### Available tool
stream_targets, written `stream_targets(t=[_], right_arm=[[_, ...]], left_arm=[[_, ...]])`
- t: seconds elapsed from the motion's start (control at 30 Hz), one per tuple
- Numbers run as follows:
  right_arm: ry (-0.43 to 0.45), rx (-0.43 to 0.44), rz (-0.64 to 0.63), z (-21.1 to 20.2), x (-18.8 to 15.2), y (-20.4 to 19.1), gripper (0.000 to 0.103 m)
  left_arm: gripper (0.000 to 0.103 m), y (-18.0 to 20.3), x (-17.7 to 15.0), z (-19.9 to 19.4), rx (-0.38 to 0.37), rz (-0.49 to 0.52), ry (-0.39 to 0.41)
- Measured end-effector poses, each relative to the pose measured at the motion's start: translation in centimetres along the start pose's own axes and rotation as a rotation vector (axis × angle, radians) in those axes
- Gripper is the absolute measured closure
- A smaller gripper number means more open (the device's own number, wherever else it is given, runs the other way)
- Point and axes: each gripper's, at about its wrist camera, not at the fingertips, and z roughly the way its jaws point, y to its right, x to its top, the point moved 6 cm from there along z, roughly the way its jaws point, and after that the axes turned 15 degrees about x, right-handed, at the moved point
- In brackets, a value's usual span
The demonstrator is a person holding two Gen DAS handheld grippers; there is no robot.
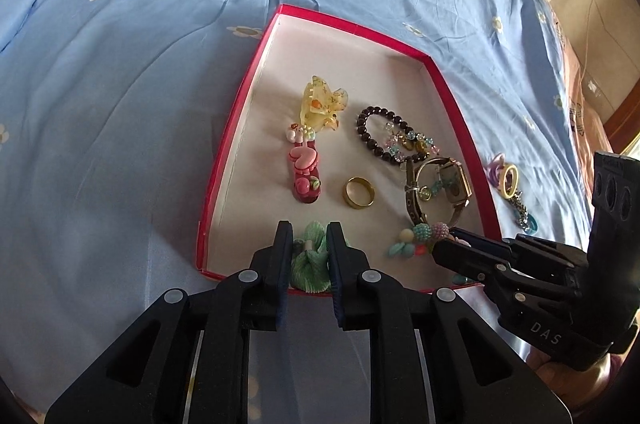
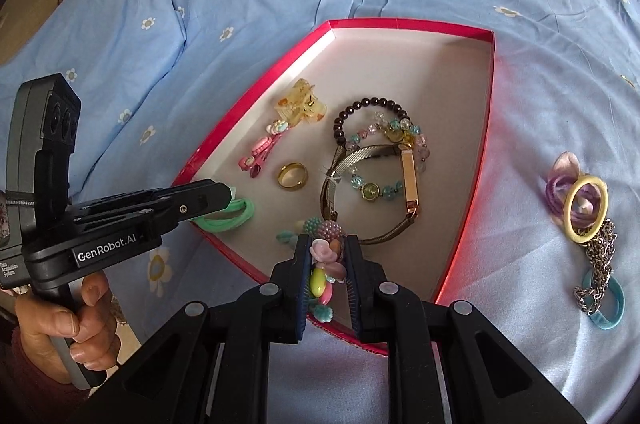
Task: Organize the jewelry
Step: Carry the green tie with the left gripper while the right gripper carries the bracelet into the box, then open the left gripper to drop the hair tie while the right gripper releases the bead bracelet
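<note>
A red-rimmed tray [image 1: 448, 95] [image 2: 486, 111] lies on the blue bedsheet. My left gripper [image 1: 308, 244] is shut on a green hair tie [image 1: 310, 264] [image 2: 230, 212] at the tray's near left corner. My right gripper [image 2: 328, 256] [image 1: 450, 244] is shut on a colourful bead bracelet [image 2: 324, 264] [image 1: 416, 240] over the tray's near edge. In the tray lie a yellow claw clip [image 1: 322, 103], a pink hair clip [image 1: 304, 171], a gold ring [image 1: 359, 191] [image 2: 293, 175], a dark bead bracelet [image 1: 372, 131] and a watch [image 1: 440, 183] [image 2: 410, 179].
Outside the tray to the right, on the sheet, lie a yellow ring with a purple hair tie [image 2: 580, 203] [image 1: 506, 179], a silver chain [image 2: 598, 260] and a blue hair tie [image 2: 608, 308]. The bed edge and floor show at the far right in the left wrist view.
</note>
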Motion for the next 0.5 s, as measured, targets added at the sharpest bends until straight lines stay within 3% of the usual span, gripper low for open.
stream_targets(t=[0.23, 0.5], right_arm=[[-0.007, 0.005, -0.003, 0.11, -0.09, -0.03, 0.083], [-0.003, 0.018, 0.008, -0.07, 0.03, 0.02, 0.077]], left_arm=[[0.084, 0.43, 0.12, 0.08, 0.012, 0.020, -0.004], [0.066, 0.96, 0.13, -0.42, 0.023, 0.036, 0.004]])
